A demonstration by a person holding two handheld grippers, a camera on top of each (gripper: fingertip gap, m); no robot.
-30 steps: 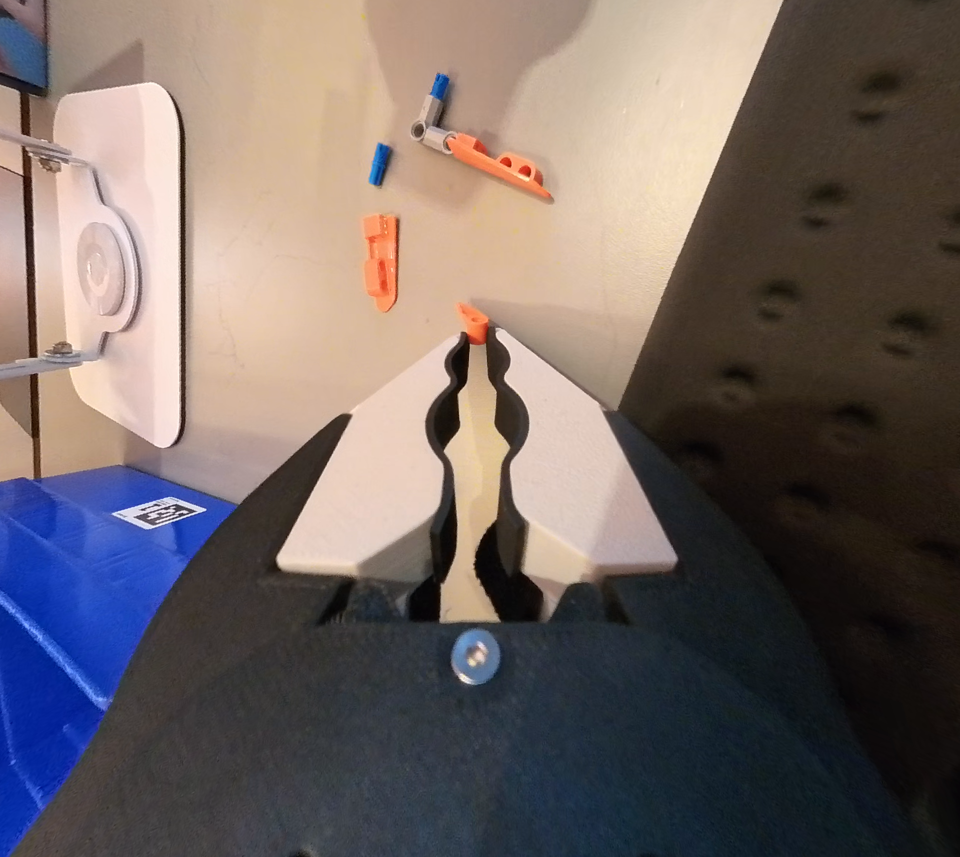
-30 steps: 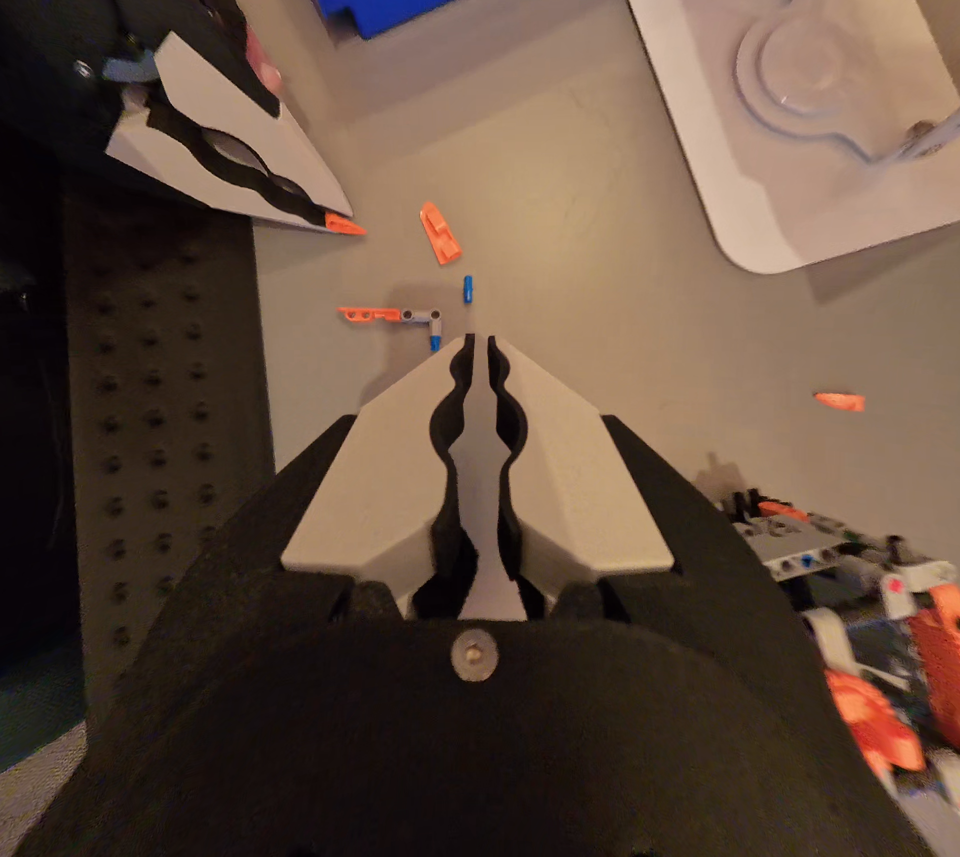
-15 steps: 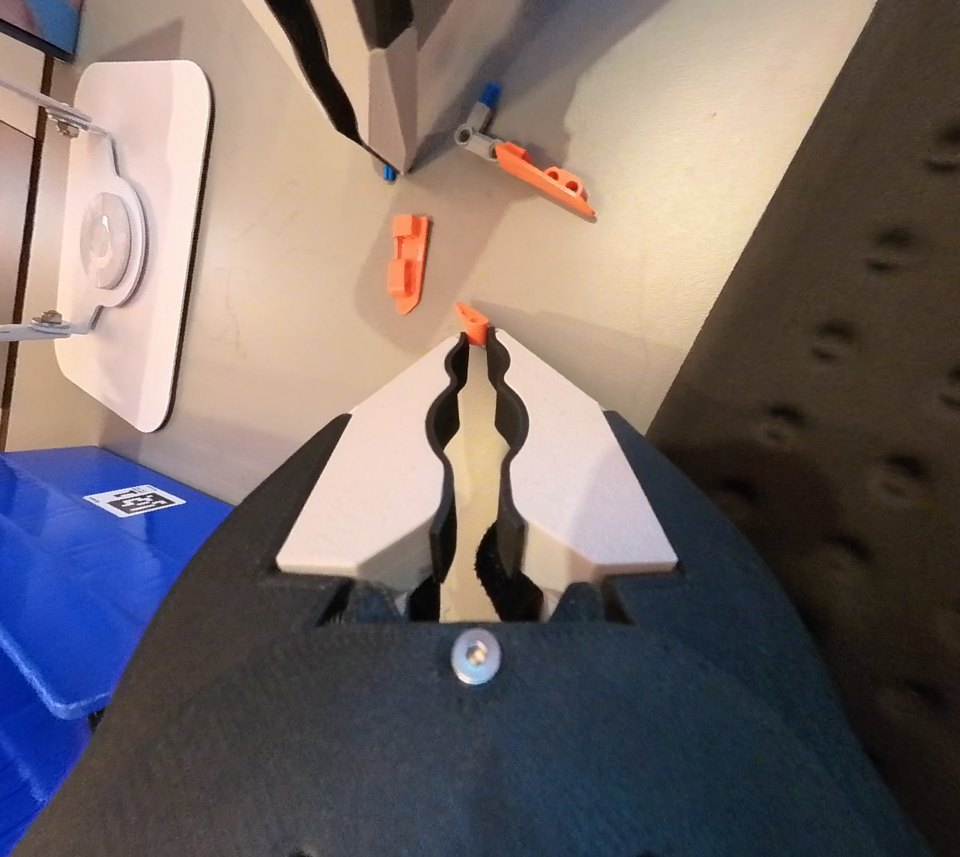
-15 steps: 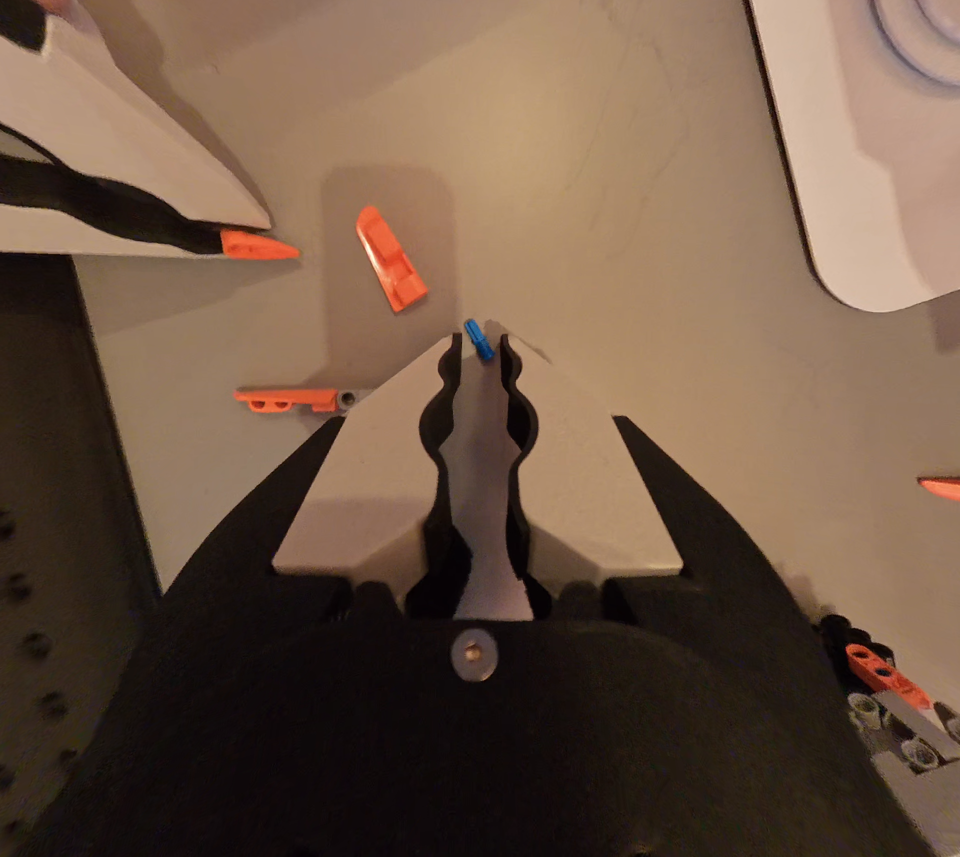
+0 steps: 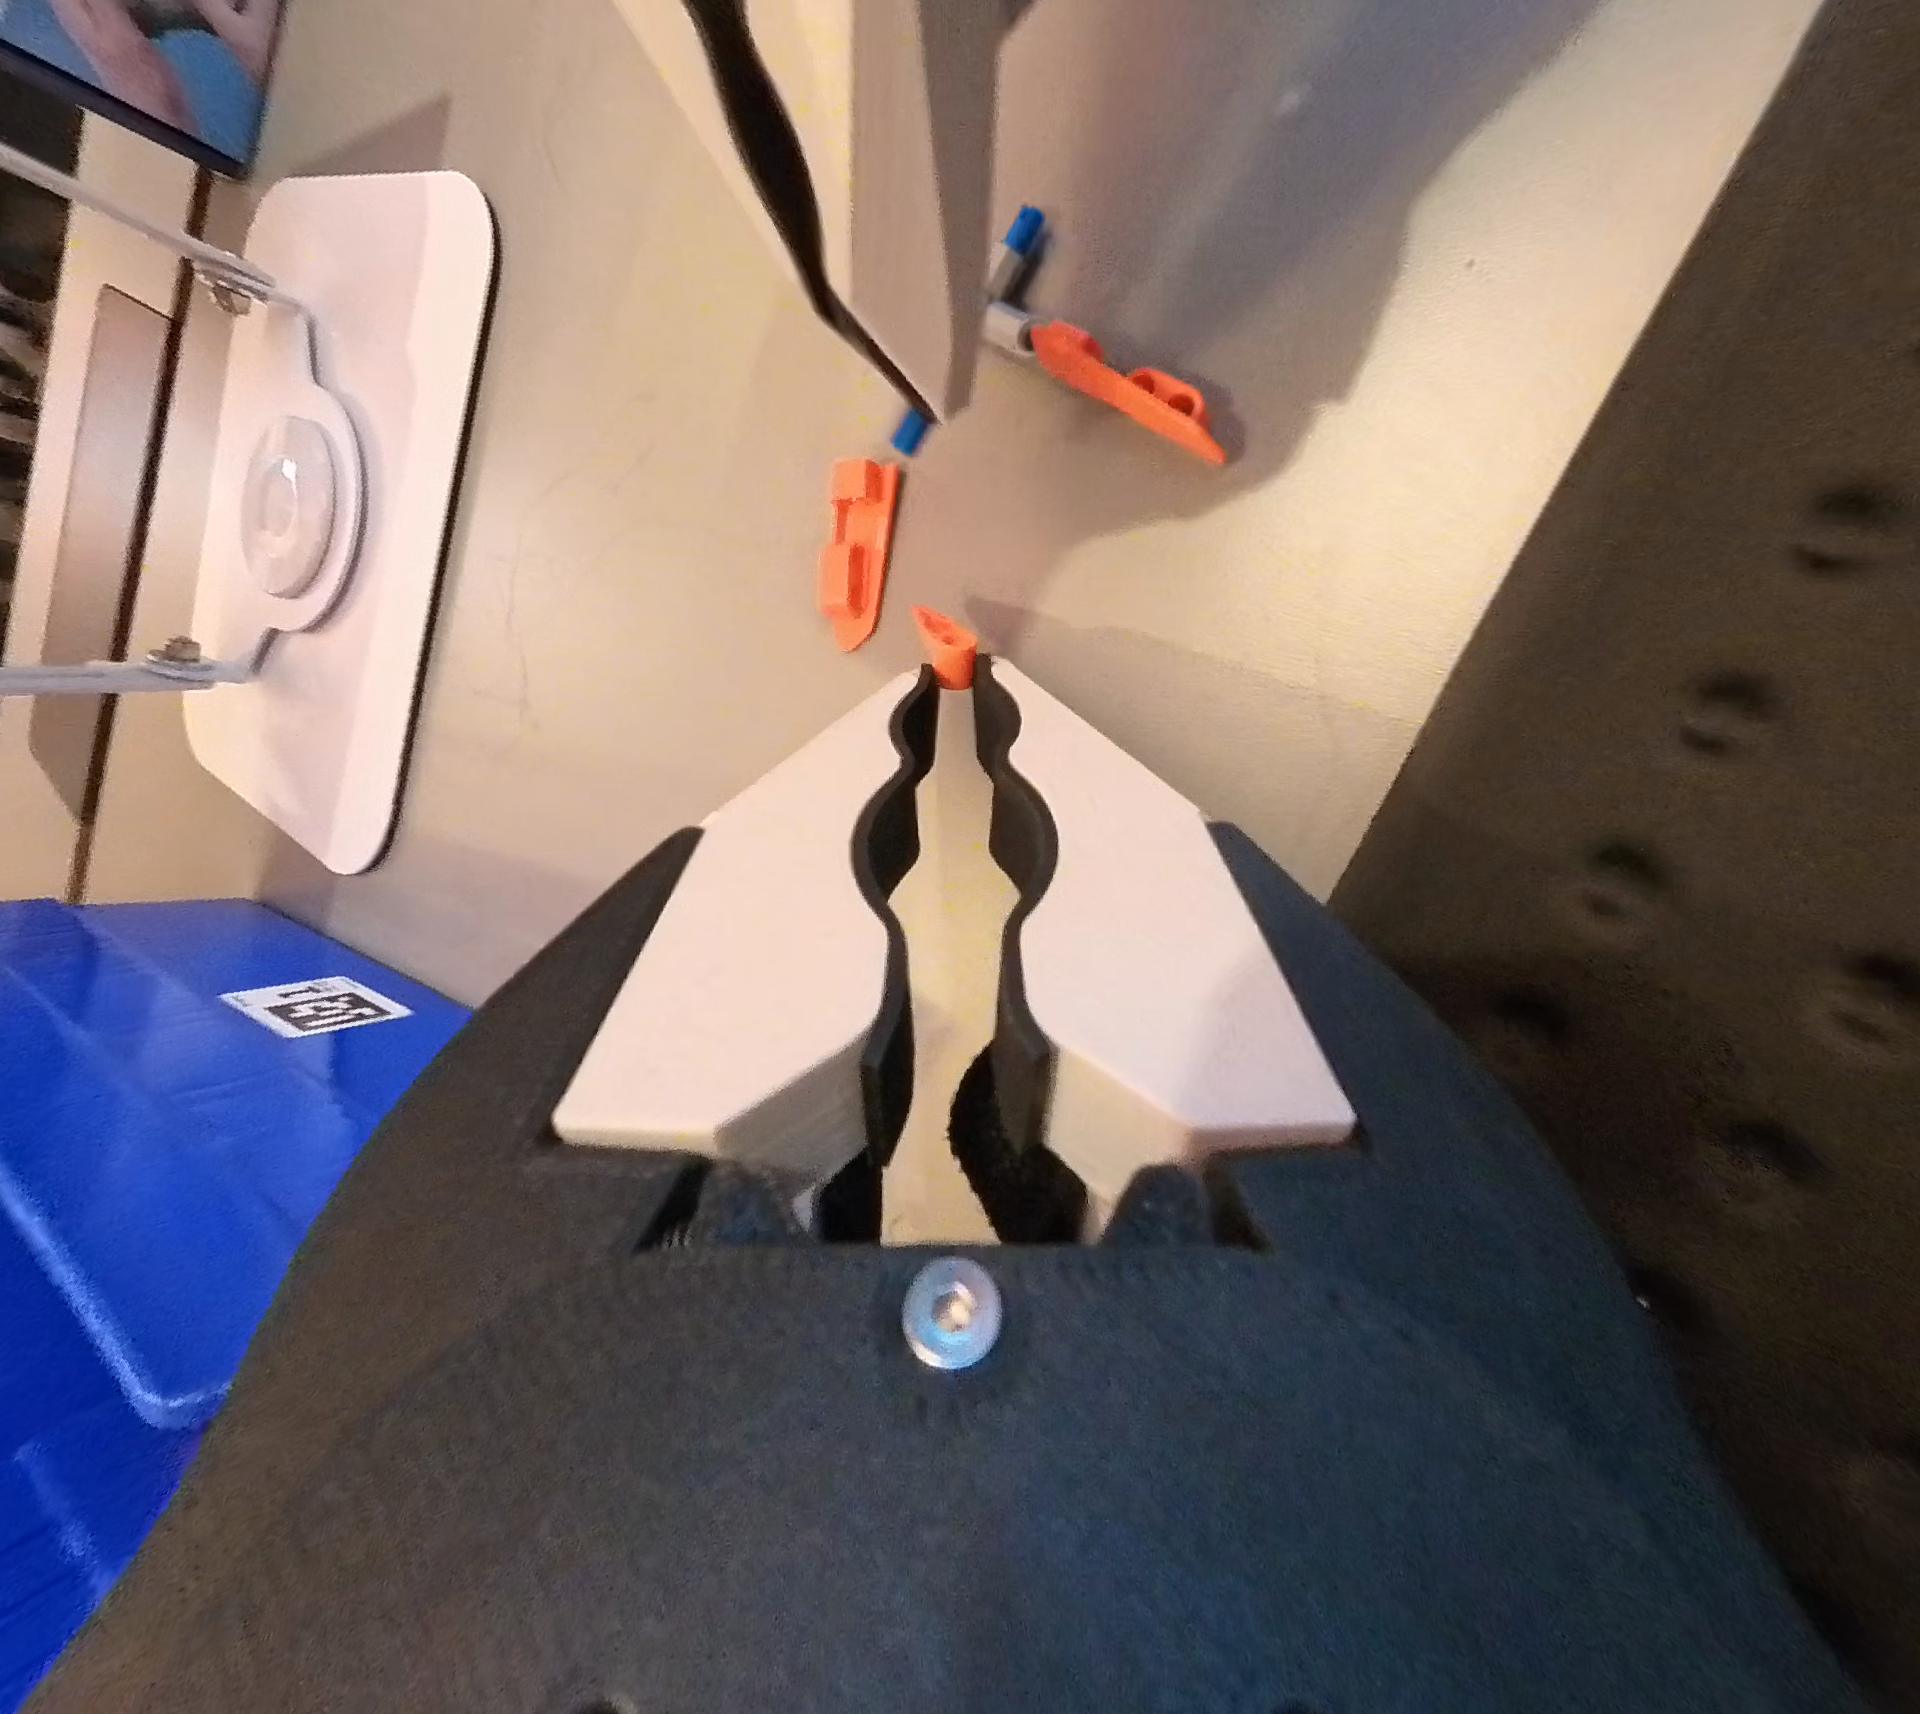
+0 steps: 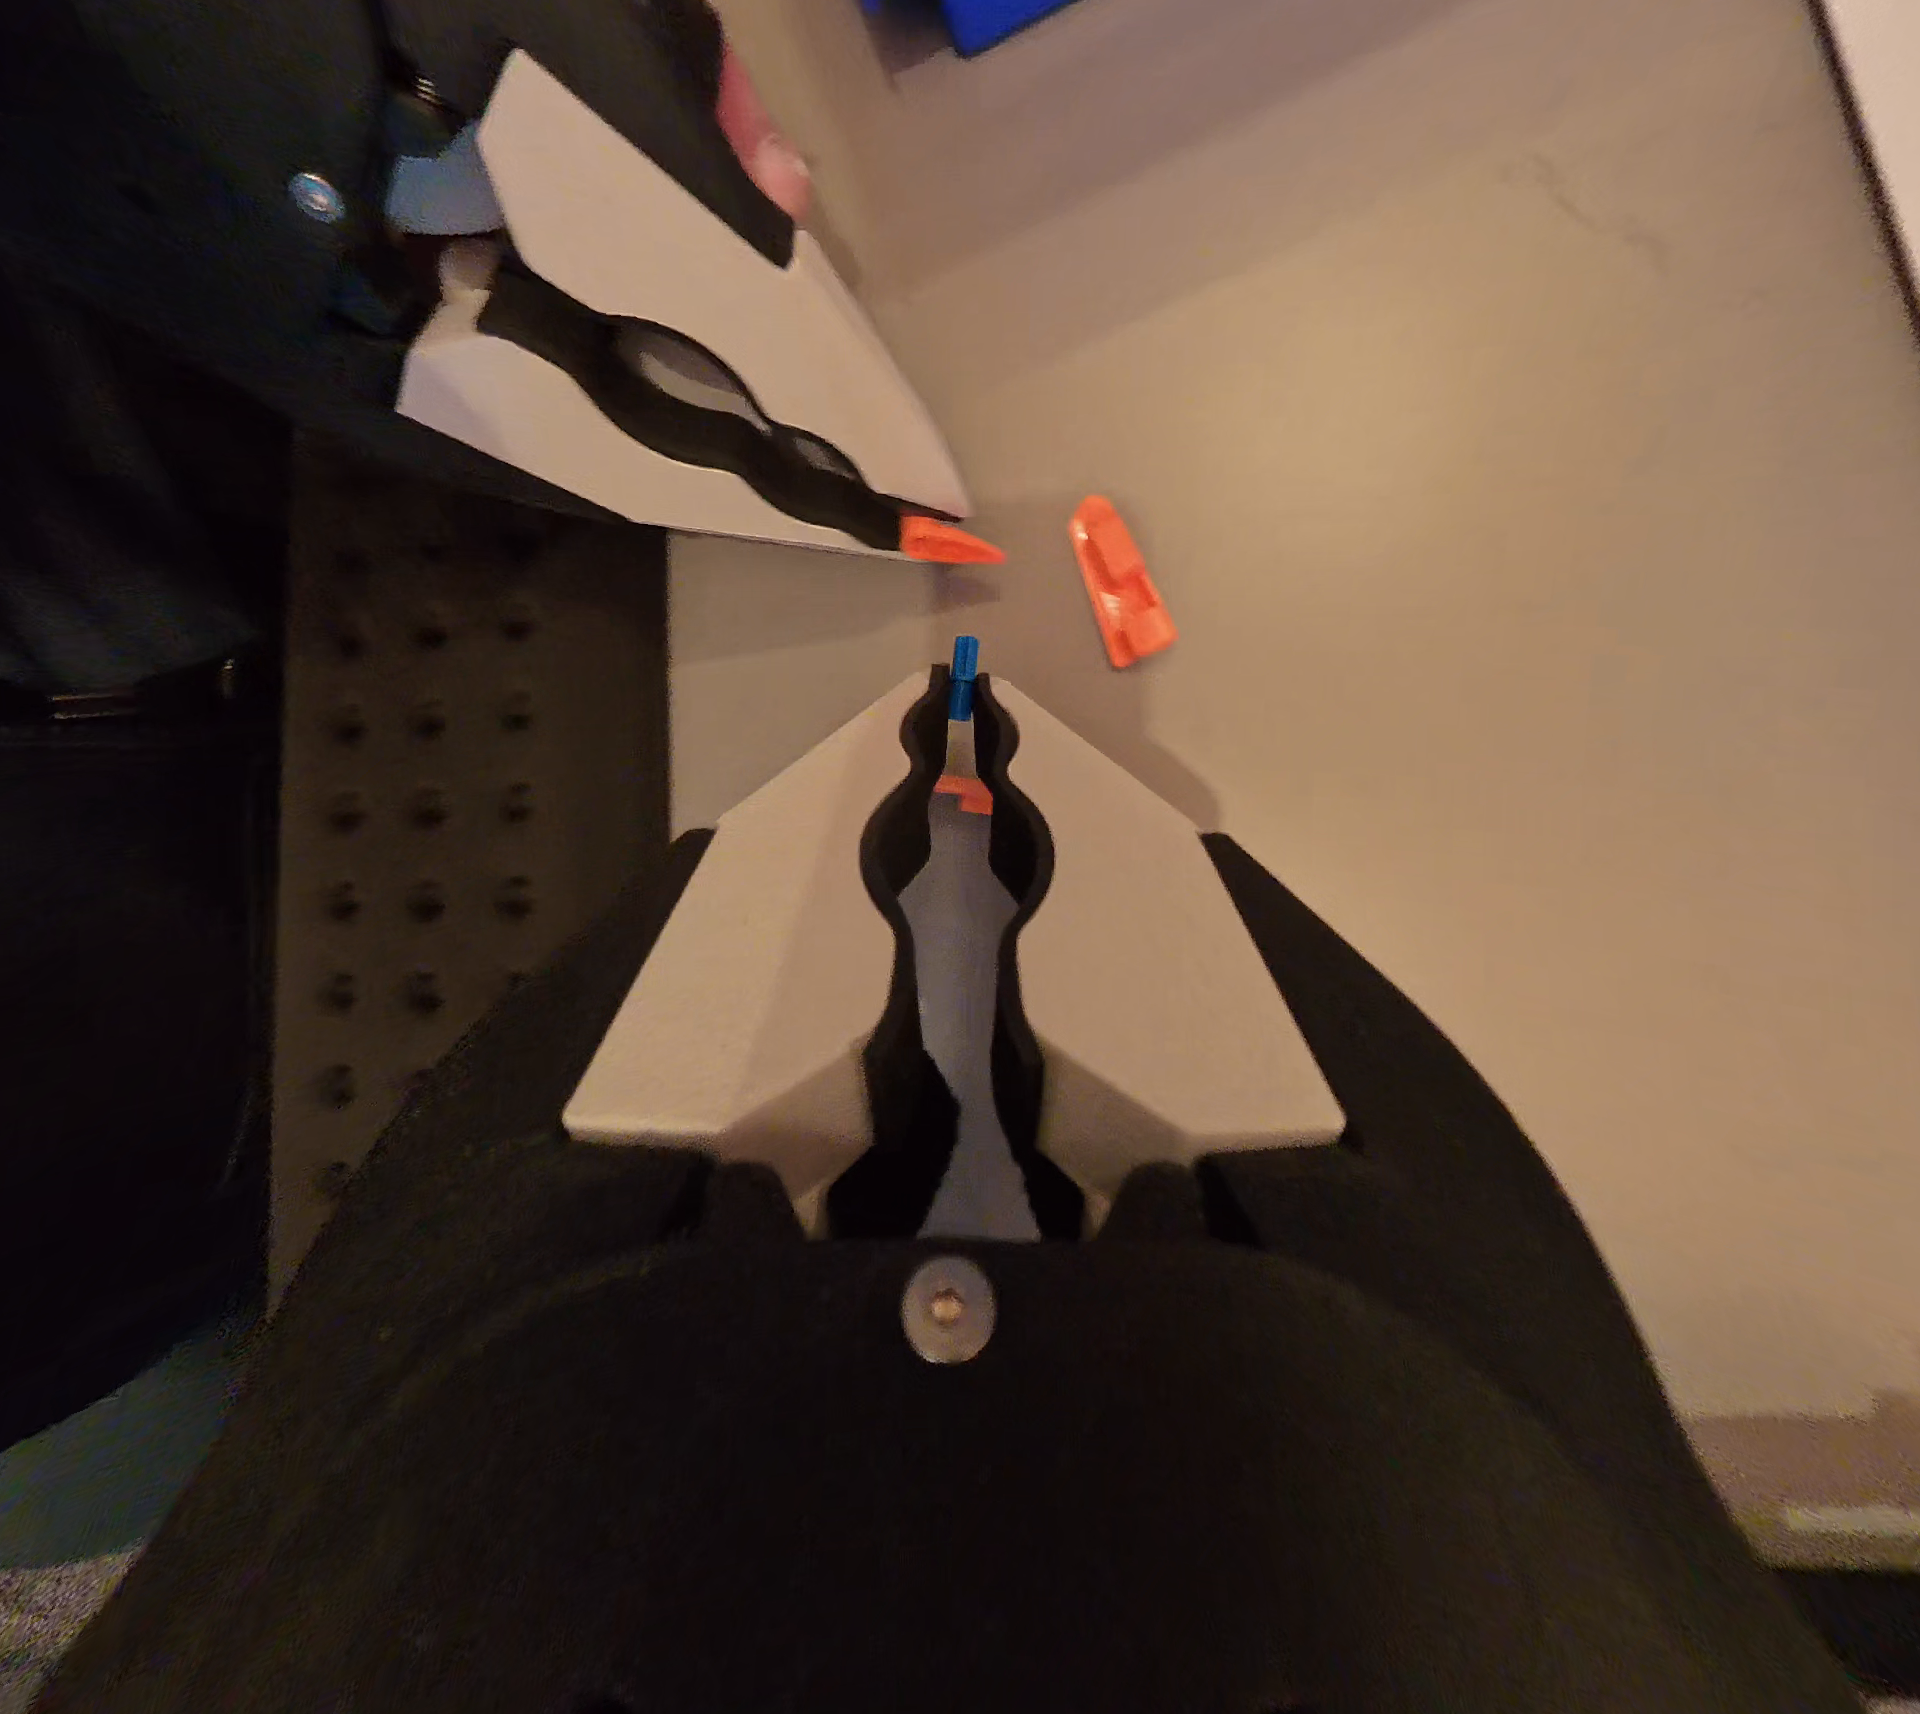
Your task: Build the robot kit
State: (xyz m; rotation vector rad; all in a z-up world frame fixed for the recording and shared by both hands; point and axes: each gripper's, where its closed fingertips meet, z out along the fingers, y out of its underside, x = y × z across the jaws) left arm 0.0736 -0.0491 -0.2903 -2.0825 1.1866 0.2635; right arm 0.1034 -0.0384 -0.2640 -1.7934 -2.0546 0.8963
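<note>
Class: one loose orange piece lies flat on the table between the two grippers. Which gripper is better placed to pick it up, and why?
Neither is free: the left gripper pinches a small orange wedge, the right gripper a blue pin. The loose orange piece lies about equally near both.

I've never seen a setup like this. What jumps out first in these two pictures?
Two pale pointed grippers meet nose to nose over a beige table. The left gripper pinches a small orange wedge at its tips, and the right gripper pinches a tiny blue pin. Between them on the table lies a loose orange piece, with a blue box off to the side.
</note>
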